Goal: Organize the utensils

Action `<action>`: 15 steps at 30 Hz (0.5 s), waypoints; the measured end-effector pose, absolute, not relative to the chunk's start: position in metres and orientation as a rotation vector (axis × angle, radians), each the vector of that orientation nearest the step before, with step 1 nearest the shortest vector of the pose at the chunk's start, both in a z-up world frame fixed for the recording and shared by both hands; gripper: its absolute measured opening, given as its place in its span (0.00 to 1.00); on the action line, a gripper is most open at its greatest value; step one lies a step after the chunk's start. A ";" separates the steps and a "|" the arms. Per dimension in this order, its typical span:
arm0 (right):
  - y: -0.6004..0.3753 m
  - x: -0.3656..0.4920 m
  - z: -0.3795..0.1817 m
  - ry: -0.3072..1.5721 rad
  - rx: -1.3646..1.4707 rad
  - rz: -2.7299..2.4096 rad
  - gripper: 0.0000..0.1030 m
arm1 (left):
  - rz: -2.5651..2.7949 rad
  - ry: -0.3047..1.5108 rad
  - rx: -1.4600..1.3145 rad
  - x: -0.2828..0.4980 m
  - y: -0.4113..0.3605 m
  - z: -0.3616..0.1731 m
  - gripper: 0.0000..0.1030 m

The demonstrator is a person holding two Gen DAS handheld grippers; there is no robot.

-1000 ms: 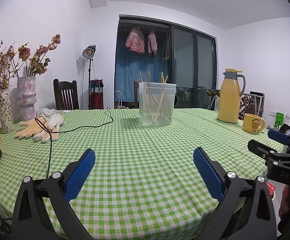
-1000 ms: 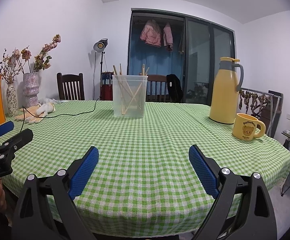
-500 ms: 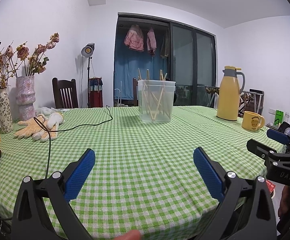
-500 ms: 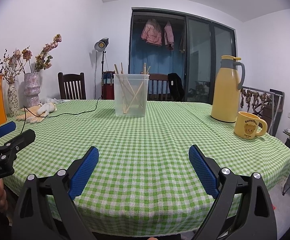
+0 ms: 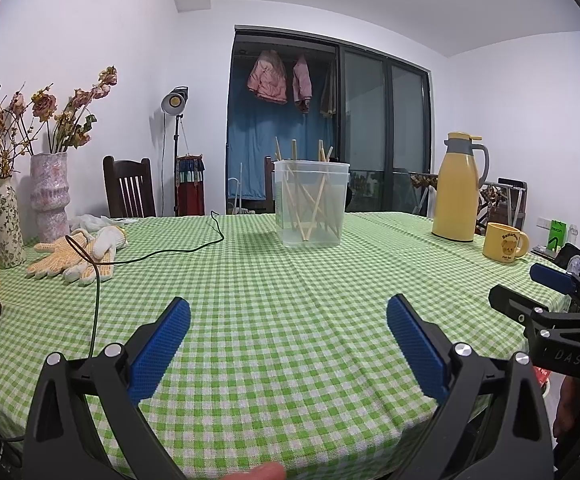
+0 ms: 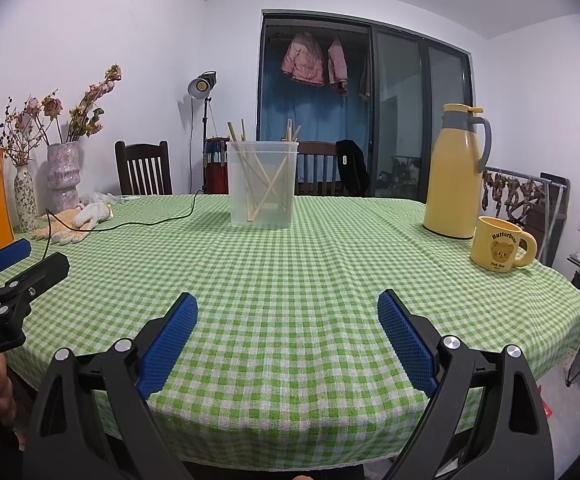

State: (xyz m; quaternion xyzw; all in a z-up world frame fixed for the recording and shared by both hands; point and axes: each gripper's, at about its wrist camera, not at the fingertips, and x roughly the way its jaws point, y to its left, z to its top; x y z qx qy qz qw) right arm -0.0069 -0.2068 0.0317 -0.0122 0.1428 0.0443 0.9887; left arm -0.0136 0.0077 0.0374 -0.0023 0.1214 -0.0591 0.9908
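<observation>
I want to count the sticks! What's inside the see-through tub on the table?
Inside the clear tub are wooden chopsticks, leaning and crossing, tips poking above the rim. About six or seven; they overlap, so an exact count is unclear. Nothing else shows through the wall.

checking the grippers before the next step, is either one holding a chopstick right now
No, the left gripper and right gripper are both open and empty, while the chopsticks stand in the clear container.

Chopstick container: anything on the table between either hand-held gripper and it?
Nothing visible. Bare green checked tablecloth runs from the right hand-held gripper and left hand-held gripper to the clear container of chopsticks. The black cable lies left of that path.
</observation>
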 end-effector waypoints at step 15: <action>-0.210 -0.005 0.031 0.292 -0.021 0.082 0.85 | -0.117 0.242 -0.011 -0.012 0.009 0.037 0.93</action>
